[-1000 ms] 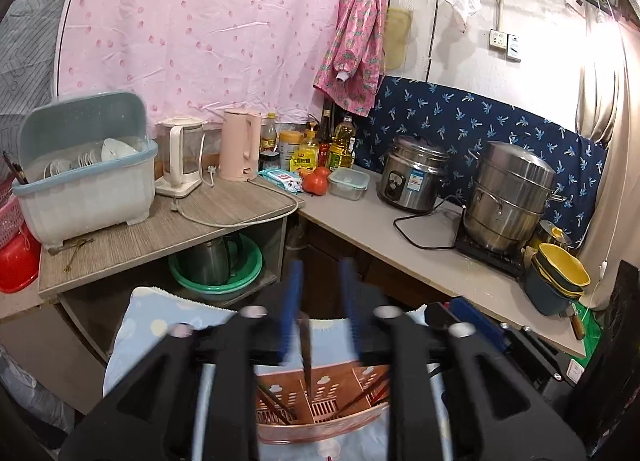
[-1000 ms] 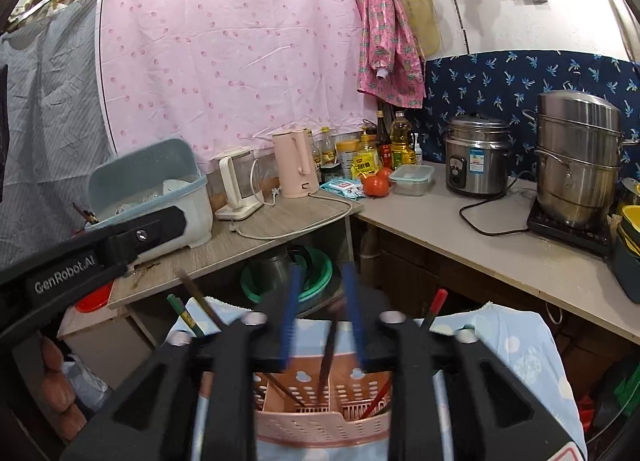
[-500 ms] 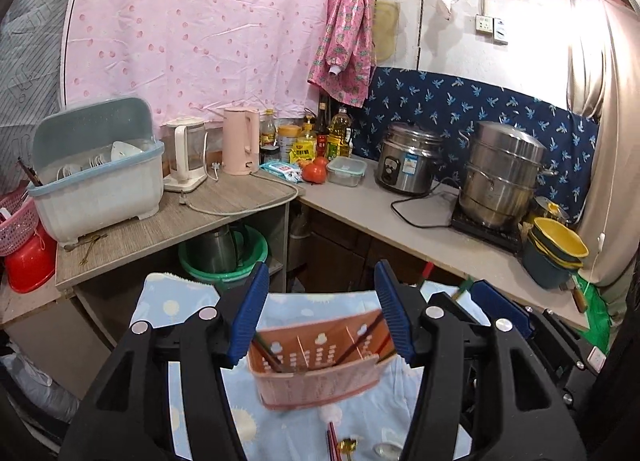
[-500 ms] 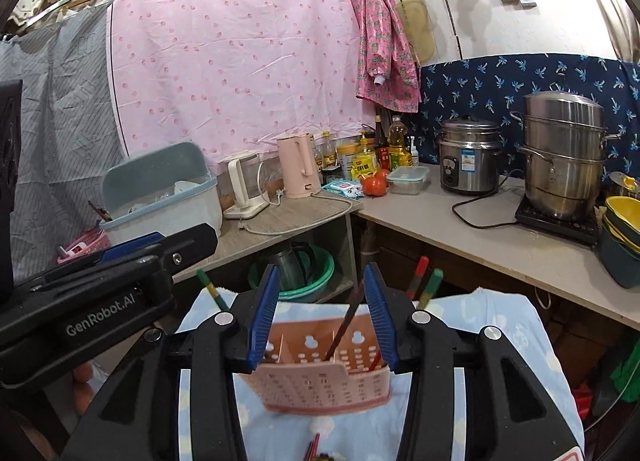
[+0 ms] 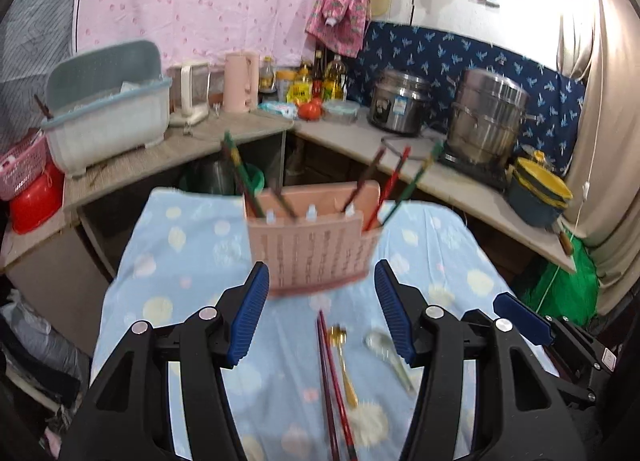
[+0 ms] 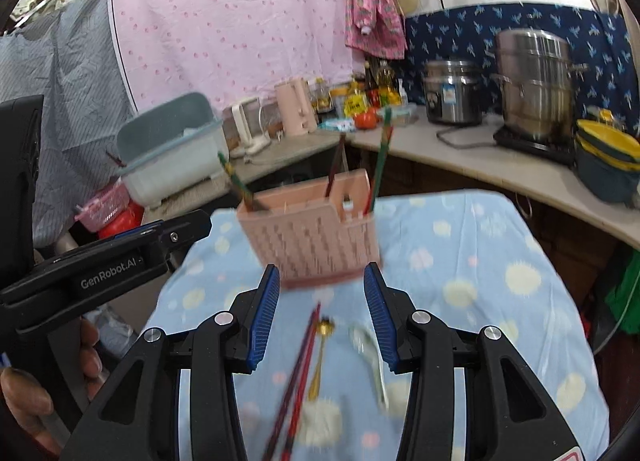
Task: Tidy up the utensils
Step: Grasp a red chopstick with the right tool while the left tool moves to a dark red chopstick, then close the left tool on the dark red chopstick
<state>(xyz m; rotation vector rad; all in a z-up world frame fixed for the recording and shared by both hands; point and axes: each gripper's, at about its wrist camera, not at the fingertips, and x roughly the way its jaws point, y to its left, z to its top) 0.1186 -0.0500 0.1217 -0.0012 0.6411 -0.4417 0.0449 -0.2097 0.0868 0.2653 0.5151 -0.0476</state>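
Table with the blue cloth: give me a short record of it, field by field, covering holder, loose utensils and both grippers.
surface: table under a blue spotted cloth
holder: pink slotted utensil holder, upright at the far middle of the cloth
in holder: several chopsticks leaning out of its compartments
loose on cloth: a pair of dark red chopsticks, a gold spoon, a silver spoon
left gripper: open, nothing between its fingers
right gripper: open, nothing between its fingers
picture: blurred
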